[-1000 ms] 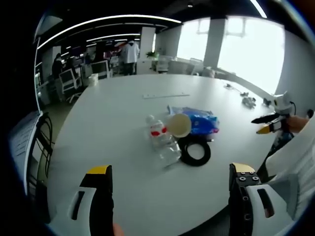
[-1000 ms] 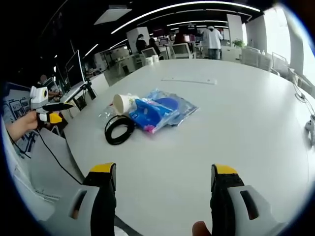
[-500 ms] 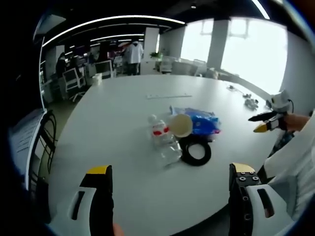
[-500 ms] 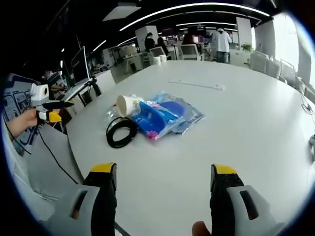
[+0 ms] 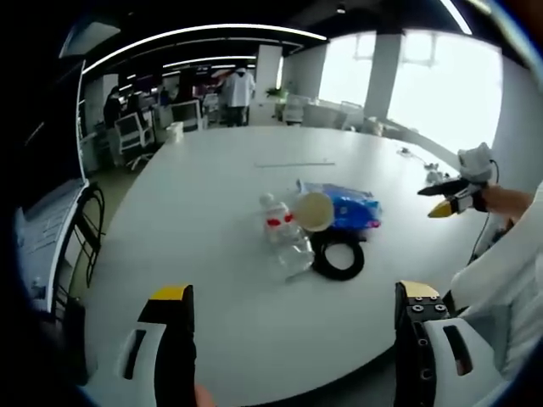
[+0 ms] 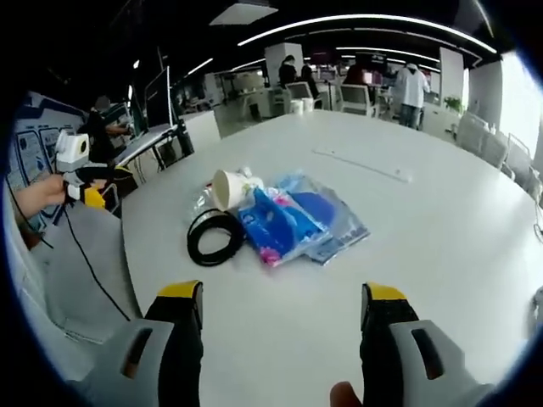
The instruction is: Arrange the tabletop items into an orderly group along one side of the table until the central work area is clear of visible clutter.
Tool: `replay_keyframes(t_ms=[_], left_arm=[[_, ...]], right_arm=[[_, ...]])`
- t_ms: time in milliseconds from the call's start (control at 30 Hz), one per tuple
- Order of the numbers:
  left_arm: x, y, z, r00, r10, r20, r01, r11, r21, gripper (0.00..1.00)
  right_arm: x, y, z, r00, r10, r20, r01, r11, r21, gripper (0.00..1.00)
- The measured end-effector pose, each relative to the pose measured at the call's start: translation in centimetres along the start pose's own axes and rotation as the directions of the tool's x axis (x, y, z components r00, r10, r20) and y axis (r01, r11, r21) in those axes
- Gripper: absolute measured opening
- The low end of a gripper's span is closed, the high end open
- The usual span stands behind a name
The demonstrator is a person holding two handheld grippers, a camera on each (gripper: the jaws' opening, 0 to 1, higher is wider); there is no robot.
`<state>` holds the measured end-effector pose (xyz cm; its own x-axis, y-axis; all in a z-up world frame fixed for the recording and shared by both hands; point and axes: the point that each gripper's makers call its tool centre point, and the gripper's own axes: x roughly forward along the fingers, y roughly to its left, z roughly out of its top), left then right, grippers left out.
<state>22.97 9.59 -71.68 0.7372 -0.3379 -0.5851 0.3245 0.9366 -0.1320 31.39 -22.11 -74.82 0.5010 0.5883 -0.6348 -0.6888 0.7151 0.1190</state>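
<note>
A small pile lies mid-table: a clear plastic bottle (image 5: 284,237) with a red label on its side, a paper cup (image 5: 314,210) tipped over, a blue packet (image 5: 352,210) and a black cable coil (image 5: 338,257). My left gripper (image 5: 294,291) is open over the near table edge, well short of the pile. In the right gripper view the cup (image 6: 231,186), coil (image 6: 215,237), blue packet (image 6: 280,225) and a clear bag (image 6: 331,219) lie ahead of my open right gripper (image 6: 282,292). The bottle (image 6: 199,202) is mostly hidden behind the cup. Each gripper holds nothing.
The big white round table (image 5: 195,195) carries a thin white strip (image 5: 294,164) beyond the pile and small items near its far edge (image 5: 433,176). Office chairs, desks and monitors ring the room; a person in white (image 5: 240,87) stands at the back. My right gripper (image 5: 445,202) shows at the right.
Both cameras have shifted a little; the pile now sits nearer the middle of the right gripper view. The items on the table have not moved, and both grippers stay open.
</note>
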Motion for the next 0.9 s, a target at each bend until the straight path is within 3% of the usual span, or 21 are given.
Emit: replay_keyframes(t_ms=[367,900], left_arm=[[-1.1,-0.4,-0.9,1.0,0.028,-0.004,-0.028,0.999,-0.03,0.95],[-2.2,-1.0,-2.2,0.999,0.049,-0.009,-0.05,0.997,-0.06,0.95]], right_arm=[[2.4,1.1,1.5,0.998,0.062,-0.014,-0.063,0.995,-0.071,0.72],[5.6,2.9,4.5,0.988,0.148,-0.043,-0.154,0.964,-0.217,0.71]])
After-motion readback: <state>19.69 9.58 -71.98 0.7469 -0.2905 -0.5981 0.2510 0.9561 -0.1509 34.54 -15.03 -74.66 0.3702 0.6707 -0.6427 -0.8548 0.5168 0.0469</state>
